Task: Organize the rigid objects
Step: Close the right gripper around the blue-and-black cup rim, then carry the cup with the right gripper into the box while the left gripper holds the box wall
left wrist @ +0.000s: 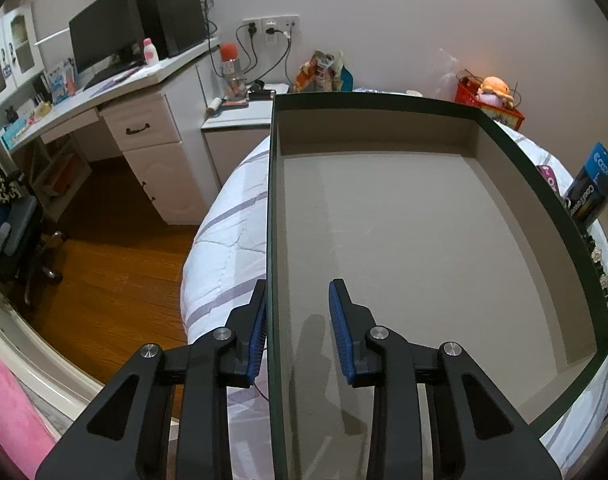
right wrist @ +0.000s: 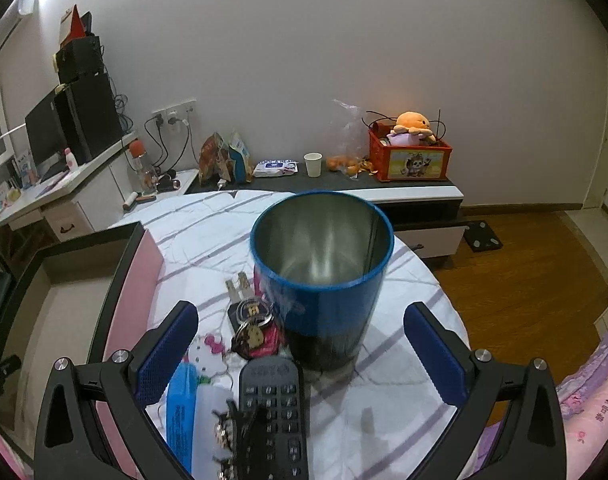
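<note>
A shallow open box [left wrist: 403, 240] with a dark green rim and bare grey floor lies on the bed; it also shows at the left of the right wrist view [right wrist: 64, 280]. My left gripper [left wrist: 298, 312] is open and straddles the box's left wall, one finger outside, one inside. A blue steel cup [right wrist: 323, 276] stands upright on the bed. My right gripper [right wrist: 300, 344] is open wide and empty, just short of the cup. A bunch of keys [right wrist: 252, 320], a black remote [right wrist: 274, 412], a blue pack [right wrist: 182, 408] and a hair clip [right wrist: 232, 432] lie between its fingers.
A white desk [left wrist: 144, 128] with monitor and a nightstand [left wrist: 240, 120] stand left of the bed, over wood floor [left wrist: 104, 264]. A low cabinet [right wrist: 383, 192] against the wall carries a red crate [right wrist: 407, 160], paper cup, snack bags. A blue carton [left wrist: 595, 188] stands right of the box.
</note>
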The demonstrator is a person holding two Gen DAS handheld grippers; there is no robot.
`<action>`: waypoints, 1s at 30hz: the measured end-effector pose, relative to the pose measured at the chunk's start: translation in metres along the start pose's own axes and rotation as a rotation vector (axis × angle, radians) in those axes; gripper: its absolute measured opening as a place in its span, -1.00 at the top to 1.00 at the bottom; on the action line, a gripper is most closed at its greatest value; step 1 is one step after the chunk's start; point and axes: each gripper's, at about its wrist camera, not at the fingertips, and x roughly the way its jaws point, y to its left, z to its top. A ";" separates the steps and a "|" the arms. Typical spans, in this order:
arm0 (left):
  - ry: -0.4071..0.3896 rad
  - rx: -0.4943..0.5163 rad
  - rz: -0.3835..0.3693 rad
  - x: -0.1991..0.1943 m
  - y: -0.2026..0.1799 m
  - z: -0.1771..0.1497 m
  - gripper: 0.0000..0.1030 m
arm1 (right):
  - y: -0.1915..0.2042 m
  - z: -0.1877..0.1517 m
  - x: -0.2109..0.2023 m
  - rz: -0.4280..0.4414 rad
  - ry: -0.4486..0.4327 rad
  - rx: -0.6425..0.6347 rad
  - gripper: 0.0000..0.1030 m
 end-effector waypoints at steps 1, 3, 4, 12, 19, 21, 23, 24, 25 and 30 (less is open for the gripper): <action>0.000 0.000 -0.002 0.000 0.001 0.000 0.42 | -0.001 0.002 0.002 -0.003 0.001 0.001 -1.00; 0.000 -0.001 -0.007 0.000 0.002 0.000 0.42 | -0.003 0.005 0.008 -0.013 -0.003 0.001 -1.00; 0.001 0.000 -0.008 0.000 0.002 0.001 0.42 | -0.003 0.006 0.012 -0.019 0.002 -0.003 -1.00; 0.008 -0.003 -0.022 0.002 0.005 0.000 0.42 | -0.009 0.008 0.027 0.004 0.016 -0.010 -0.35; 0.006 -0.008 -0.031 0.002 0.006 -0.001 0.42 | -0.009 0.008 0.016 0.012 -0.005 -0.033 -0.35; 0.003 -0.012 -0.039 0.001 0.007 -0.001 0.42 | -0.004 0.009 0.005 -0.004 -0.038 -0.048 -0.35; -0.001 -0.013 -0.046 -0.001 0.008 -0.002 0.42 | 0.003 0.013 -0.006 -0.011 -0.068 -0.071 -0.35; -0.003 -0.015 -0.049 -0.002 0.008 -0.003 0.42 | 0.010 0.016 -0.016 -0.015 -0.095 -0.089 -0.35; -0.003 -0.015 -0.051 -0.002 0.009 -0.003 0.42 | 0.018 0.019 -0.025 -0.011 -0.117 -0.105 -0.35; -0.009 -0.017 -0.065 -0.008 0.011 -0.006 0.42 | 0.073 0.025 -0.066 0.120 -0.189 -0.210 -0.35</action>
